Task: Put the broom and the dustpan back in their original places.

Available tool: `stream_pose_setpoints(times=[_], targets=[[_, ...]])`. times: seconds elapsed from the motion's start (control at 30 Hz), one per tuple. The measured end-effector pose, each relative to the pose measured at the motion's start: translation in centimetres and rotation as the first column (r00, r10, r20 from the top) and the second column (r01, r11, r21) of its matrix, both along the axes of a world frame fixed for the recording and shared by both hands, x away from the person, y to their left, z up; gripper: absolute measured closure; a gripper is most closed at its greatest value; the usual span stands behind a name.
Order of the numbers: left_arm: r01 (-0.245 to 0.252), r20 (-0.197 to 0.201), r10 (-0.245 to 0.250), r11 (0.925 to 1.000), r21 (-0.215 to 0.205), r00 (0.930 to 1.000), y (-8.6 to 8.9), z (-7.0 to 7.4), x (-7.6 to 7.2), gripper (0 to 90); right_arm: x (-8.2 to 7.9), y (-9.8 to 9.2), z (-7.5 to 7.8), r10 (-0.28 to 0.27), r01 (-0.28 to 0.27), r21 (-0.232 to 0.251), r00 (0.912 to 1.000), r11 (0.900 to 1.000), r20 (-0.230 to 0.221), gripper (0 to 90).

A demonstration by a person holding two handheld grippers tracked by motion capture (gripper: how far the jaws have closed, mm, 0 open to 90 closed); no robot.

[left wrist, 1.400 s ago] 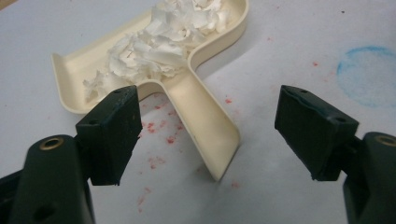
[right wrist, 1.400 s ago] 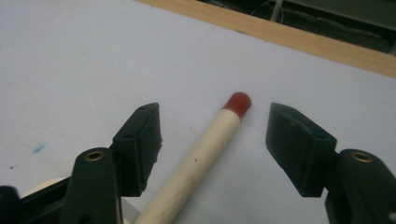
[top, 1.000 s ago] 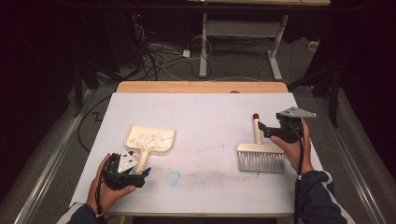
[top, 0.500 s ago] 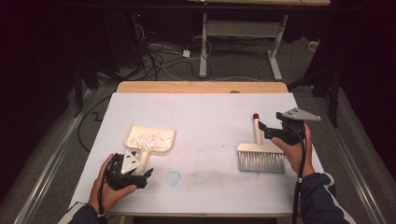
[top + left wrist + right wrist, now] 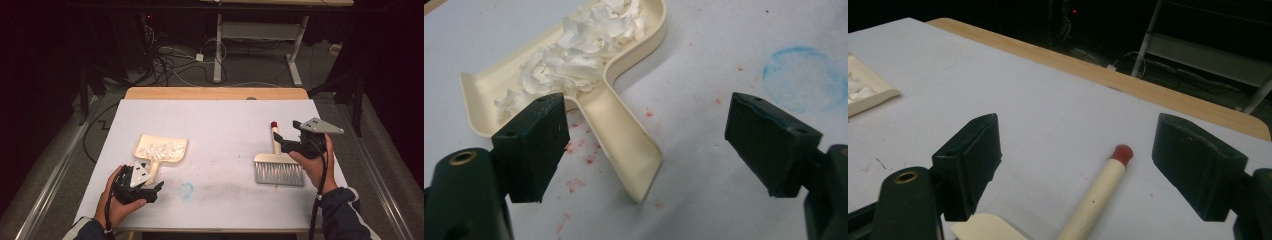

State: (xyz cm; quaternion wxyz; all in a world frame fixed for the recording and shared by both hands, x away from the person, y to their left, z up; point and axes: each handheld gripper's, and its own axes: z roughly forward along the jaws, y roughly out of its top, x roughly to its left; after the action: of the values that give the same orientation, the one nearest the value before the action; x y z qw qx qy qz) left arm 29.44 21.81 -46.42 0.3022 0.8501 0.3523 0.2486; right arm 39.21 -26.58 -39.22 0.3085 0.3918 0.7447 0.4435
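Left tool (image 5: 155,186), lower left, released, jaws astride dustpan (image 5: 161,149) handle. Right tool (image 5: 278,142), mid-right, released, jaws just closing slightly, above brush (image 5: 278,167) handle on bench (image 5: 220,125).

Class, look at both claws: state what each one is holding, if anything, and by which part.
Nothing is held. The left claw stands open around the cream plastic dustpan's handle, pads apart from it; the right claw stands open over the brush's wooden handle.

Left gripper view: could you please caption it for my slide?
Open left tool poised over the cream dustpan's handle, its pan full of white paper scraps.
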Motion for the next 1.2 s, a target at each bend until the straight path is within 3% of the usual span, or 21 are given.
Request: stream_pose_setpoints(times=[0.47, 0.93, 1.2], targets=[[0.006, 0.023, -0.006, 0.9999, 0.012, 0.9997, 0.0, 0.1, -0.1, 17.3, -2.1, 0.7, 0.4, 0.044, -0.044, -0.024, 0.9986, 0.999, 0.03, 21.2], [0.01, 0.02, -0.01, 0.9999, 0.009, 0.9998, -0.1, 0.1, -0.3, 17.3, -4.1, 0.7, 0.0, 0.109, -0.106, -0.046, 0.9917, 0.993, 0.068, 21.2], [0.032, 0.057, -0.032, 0.9995, 0.0, 0.9979, 0.0, 0.4, -0.5, 17.4, -5.5, 0.4, -0.6, 0.134, -0.128, -0.062, 0.9865, 0.99, 0.094, 21.1]])
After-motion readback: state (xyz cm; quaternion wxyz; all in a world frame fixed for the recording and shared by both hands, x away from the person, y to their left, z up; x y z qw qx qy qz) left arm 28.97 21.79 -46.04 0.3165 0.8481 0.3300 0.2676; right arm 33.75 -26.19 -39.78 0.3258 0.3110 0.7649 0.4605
